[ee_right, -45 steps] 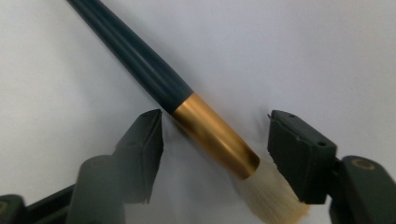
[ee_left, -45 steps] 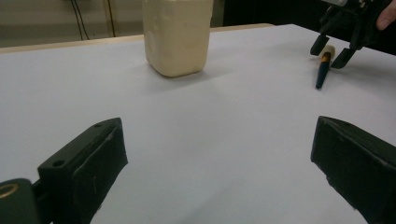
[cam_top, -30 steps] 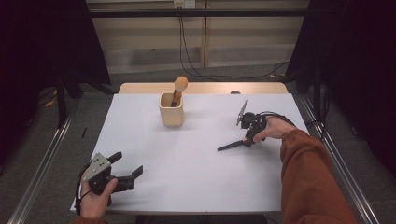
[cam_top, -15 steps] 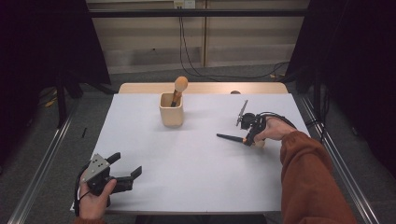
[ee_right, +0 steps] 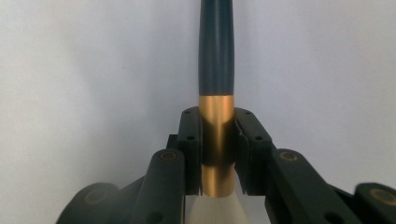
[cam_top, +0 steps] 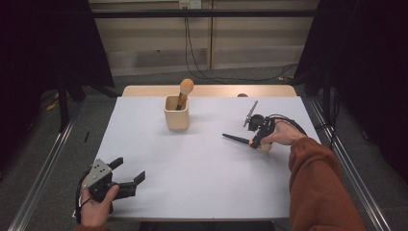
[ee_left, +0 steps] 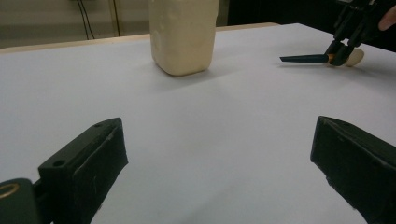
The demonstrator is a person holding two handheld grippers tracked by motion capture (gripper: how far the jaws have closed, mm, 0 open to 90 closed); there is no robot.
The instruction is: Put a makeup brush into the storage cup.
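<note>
The right gripper (ee_right: 217,154) has just closed tight on the brush (ee_right: 216,70). The left gripper (ee_left: 219,172) waits wide open, holding nothing. Next, the brush likely needs lifting and carrying to the cup (cam_top: 176,115).

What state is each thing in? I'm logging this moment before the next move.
Dark-handled makeup brush with gold ferrule: clamped at the ferrule, lying low over the table.
Right gripper: just closed, shut on the brush.
Left gripper: open, holding nothing.
Beige cup: upright, holding a wooden-handled brush.
</note>
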